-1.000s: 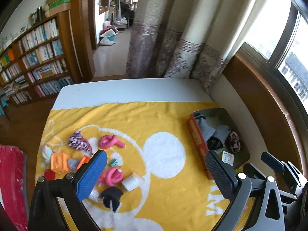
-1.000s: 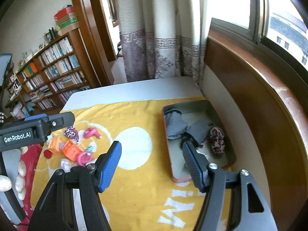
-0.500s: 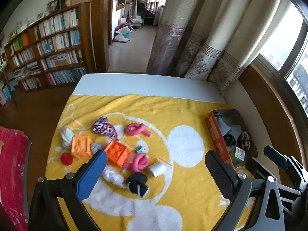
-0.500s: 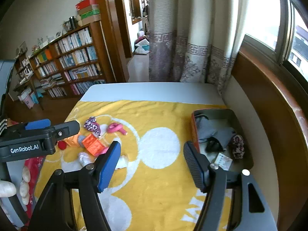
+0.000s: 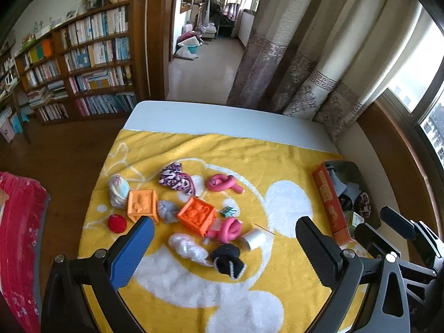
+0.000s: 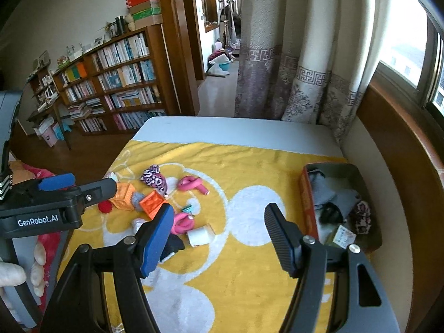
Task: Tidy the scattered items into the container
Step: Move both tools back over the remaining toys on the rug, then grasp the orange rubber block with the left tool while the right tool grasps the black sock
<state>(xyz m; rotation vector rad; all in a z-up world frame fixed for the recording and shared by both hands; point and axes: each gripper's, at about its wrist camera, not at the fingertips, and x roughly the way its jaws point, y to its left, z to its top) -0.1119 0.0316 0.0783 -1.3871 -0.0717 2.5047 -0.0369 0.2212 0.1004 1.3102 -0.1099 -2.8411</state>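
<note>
Both pulled back and up from the tin [image 6: 369, 191] at the towel's right edge: left gripper [image 5: 224, 252], right gripper [image 6: 219, 238] spread wide, empty; toy pile [image 5: 194, 213] mid-left awaiting pickup

Daylight enters from the window [image 6: 410, 63] on the right and falls across the yellow blanket [image 5: 277, 166], which is bright and evenly lit with soft, faint shadows under the toys. The panes are blown out to near white in both views. The bookshelf [image 6: 116, 83] side of the room is dimmer, and the frame corners go black from the fisheye vignette. Straight lines such as the curtains [image 5: 291, 63] and the door frame bow strongly toward the edges. The blanket's middle is fairly sharp; the near edge and the tongs' pads [image 5: 133, 252] look slightly soft.
</note>
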